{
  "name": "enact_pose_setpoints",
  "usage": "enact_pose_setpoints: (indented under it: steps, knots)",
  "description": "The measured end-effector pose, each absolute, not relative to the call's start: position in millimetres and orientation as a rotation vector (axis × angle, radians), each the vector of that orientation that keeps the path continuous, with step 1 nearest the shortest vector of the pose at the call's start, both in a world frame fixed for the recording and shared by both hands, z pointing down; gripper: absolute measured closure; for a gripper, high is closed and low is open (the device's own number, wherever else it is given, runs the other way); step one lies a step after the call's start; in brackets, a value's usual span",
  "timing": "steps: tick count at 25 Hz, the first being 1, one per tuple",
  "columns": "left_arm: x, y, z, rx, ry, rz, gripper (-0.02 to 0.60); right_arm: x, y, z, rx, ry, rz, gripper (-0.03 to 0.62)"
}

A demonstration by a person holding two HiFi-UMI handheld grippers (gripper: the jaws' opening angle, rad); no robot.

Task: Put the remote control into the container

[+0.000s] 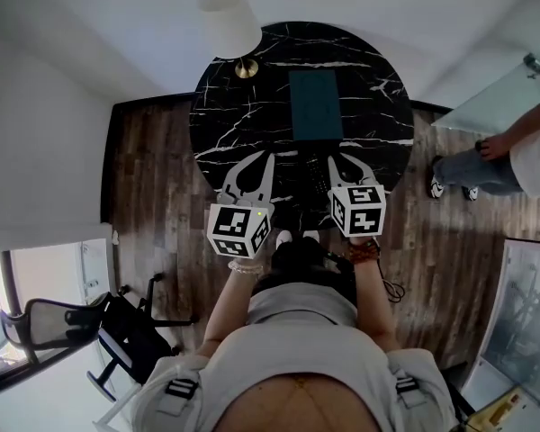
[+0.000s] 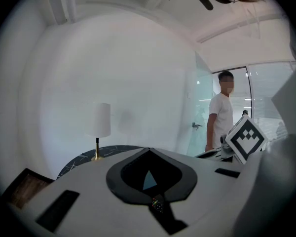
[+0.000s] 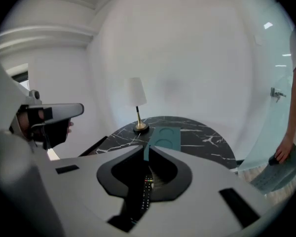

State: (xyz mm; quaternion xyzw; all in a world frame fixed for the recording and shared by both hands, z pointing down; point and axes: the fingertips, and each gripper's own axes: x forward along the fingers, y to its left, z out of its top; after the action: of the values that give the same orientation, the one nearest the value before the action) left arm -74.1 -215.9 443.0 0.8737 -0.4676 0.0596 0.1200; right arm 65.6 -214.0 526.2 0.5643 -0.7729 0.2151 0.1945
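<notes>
A black remote control (image 1: 314,180) lies on the round black marble table (image 1: 243,124), near its front edge and between my two grippers. In the right gripper view the remote (image 3: 144,194) shows its rows of buttons through the hollow behind the jaws, below them. My right gripper (image 3: 148,151) has its tips almost together with nothing between them. A flat teal container (image 1: 315,104) sits at the table's middle, straight ahead of those tips (image 3: 164,137). My left gripper (image 2: 149,150) is shut and empty; it shows left of the remote in the head view (image 1: 252,171).
A white-shaded lamp (image 1: 230,22) on a brass foot stands at the table's back left. A person (image 1: 513,156) stands to the right beside a glass panel. A black office chair (image 1: 117,327) is behind me on the left. Dark wood floor surrounds the table.
</notes>
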Motion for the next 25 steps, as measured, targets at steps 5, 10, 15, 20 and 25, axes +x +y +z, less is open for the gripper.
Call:
enact_pose_setpoints:
  steps: [5, 10, 15, 20, 25]
  knots:
    - [-60, -215, 428, 2.597, -1.354, 0.15, 0.575, 69, -206, 482, 1.644, -2.249, 0.52, 0.572]
    - [-50, -215, 412, 2.628, -1.341, 0.118, 0.575, 73, -198, 444, 1.703, -2.318, 0.426, 0.582]
    - [-40, -212, 399, 2.652, -1.325, 0.08, 0.575, 75, -189, 416, 1.756, -2.386, 0.363, 0.582]
    - [-34, -205, 385, 2.672, -1.317, 0.042, 0.575, 74, -180, 396, 1.767, -2.426, 0.308, 0.582]
    - [-30, -200, 374, 2.685, -1.319, 0.013, 0.575, 71, -175, 382, 1.754, -2.453, 0.262, 0.582]
